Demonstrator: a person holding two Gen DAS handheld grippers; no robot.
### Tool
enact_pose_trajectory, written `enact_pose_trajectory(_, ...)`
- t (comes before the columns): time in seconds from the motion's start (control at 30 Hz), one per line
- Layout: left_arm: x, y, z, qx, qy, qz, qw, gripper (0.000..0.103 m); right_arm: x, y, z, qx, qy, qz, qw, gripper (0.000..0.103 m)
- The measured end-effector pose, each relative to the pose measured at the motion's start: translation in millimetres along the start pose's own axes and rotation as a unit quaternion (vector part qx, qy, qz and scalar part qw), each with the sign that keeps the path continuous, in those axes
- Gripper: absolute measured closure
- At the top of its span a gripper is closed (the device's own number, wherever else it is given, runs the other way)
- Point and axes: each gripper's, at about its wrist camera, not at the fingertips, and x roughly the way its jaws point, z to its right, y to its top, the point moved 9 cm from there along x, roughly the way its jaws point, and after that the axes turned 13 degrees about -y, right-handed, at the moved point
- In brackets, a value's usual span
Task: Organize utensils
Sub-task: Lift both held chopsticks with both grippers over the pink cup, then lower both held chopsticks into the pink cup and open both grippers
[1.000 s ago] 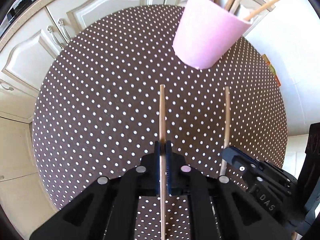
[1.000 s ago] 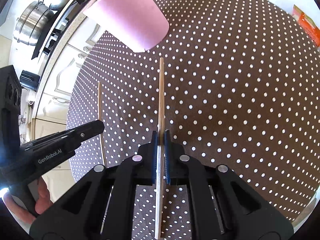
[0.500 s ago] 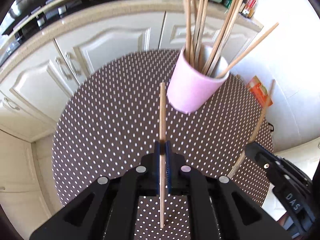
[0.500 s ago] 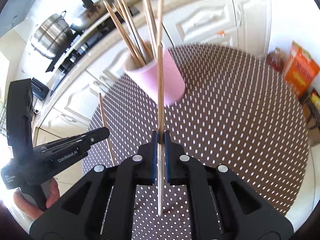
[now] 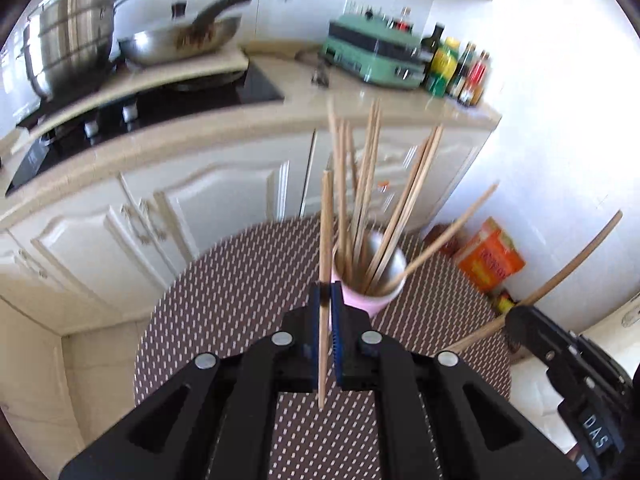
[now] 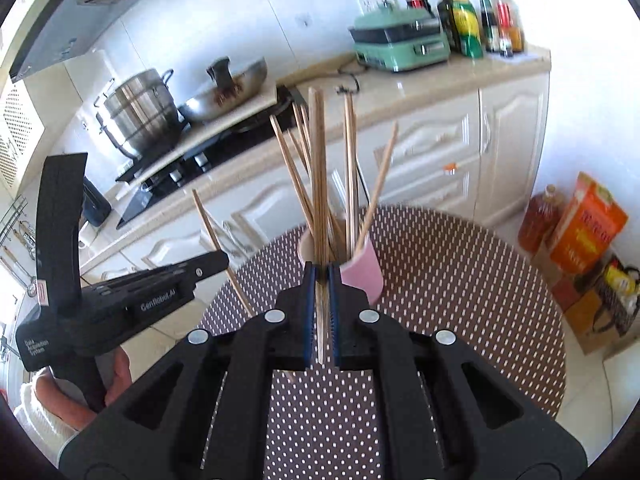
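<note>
Left gripper [image 5: 329, 300]: jaws clamped on one chopstick [image 5: 326, 240], held near its lower third, the long end pointing up and forward. Right gripper [image 6: 320, 280]: jaws clamped on a second chopstick [image 6: 318, 184] in the same manner. Both sticks are clear of the tabletop [image 6: 460, 280], and both grippers are raised above it.

The pink cup [image 6: 366, 270] stands on the tabletop directly ahead of both grippers, already holding a spread bundle of sticks [image 5: 384, 200] that lean outward in several directions.

Step in hand, as judged: carry each stick to the cup and drop it in.
- Tilt each stick until its lower tip points down, then bring that tip over the rim.
- Aim for a gap in the mouth; the near side appears least crowded.
- Insert one stick at a time. The grippers sit close beside each other, and the sticks may cross.
- Release only once the tip is below the rim.

Clearances: the leaning sticks overhang the rim and may be knocked. The cup is light and could tip. The tabletop around the cup is open. The cabinet [image 5: 224, 200] lies beyond the far edge, well apart.
</note>
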Motion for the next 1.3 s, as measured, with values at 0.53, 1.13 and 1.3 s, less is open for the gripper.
enact_pose_trajectory(0.53, -49.0, 92.6, 48.5, 0.050, 0.000, 0.081, 0.9955, 0.097, -22.6, 77.7, -4.2, -0.012, -0.011, 0.064, 0.998, 0.096)
enact_pose_trajectory(1.13, 21.2, 69.3, 34.8, 0.063, 0.010, -0.004, 0.9979, 0.097, 42.5, 69.0, 0.7, 0.000, -0.027, 0.014, 1.000, 0.096)
enact_pose_trajectory(1.3, 44.5, 61.3, 20.5, 0.048, 0.009, -0.026, 0.9984, 0.097, 64.6, 56.3, 1.9, -0.004, -0.030, -0.011, 0.999, 0.096)
